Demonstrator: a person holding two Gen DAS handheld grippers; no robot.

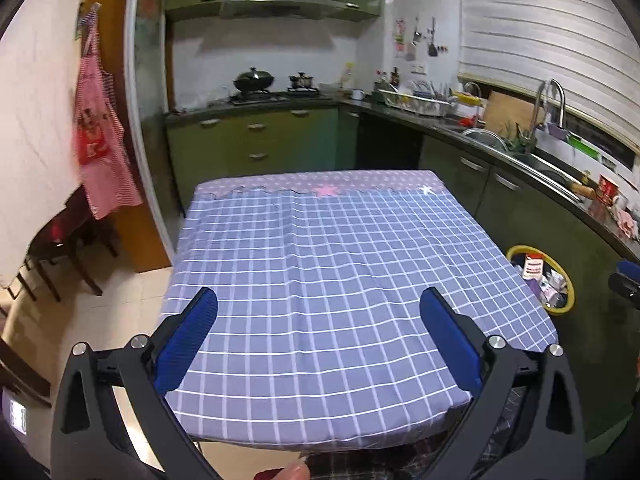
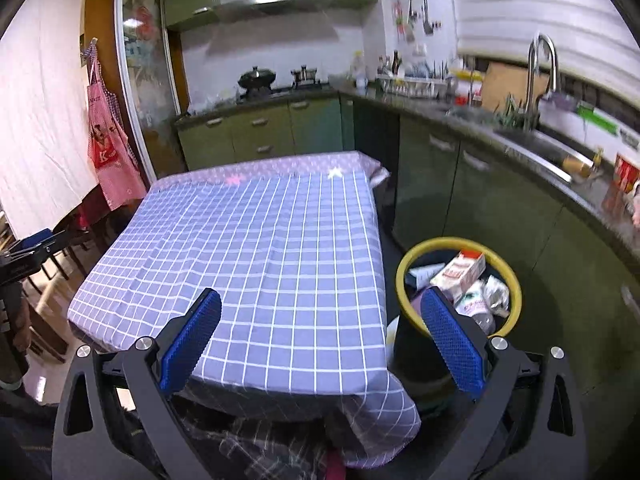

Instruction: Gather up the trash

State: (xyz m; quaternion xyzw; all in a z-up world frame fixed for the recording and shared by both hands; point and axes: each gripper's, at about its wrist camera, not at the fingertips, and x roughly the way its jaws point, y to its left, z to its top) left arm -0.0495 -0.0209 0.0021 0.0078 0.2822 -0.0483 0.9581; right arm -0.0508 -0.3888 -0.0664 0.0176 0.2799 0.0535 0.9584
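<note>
Both grippers — left gripper [image 1: 319, 304] and right gripper [image 2: 321, 306] — are hanging wide apart, gripping nothing, over the checked tablecloth [image 1: 320, 264]. The trash [image 2: 464, 272] is lying in the yellow-rimmed bin [image 2: 400, 276] at lower right, just beside the table.

Table [image 1: 320, 280] – blue grid cloth [image 2: 260, 260] covers top; floor – yellow-rimmed bin [image 2: 516, 292] beside.

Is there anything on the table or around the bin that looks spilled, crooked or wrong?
Nothing stands out. The checked tablecloth is bare apart from some wrinkles. The trash, a carton and crumpled wrappers, lies inside the yellow-rimmed bin beside the table, and none shows on the floor around it.
</note>
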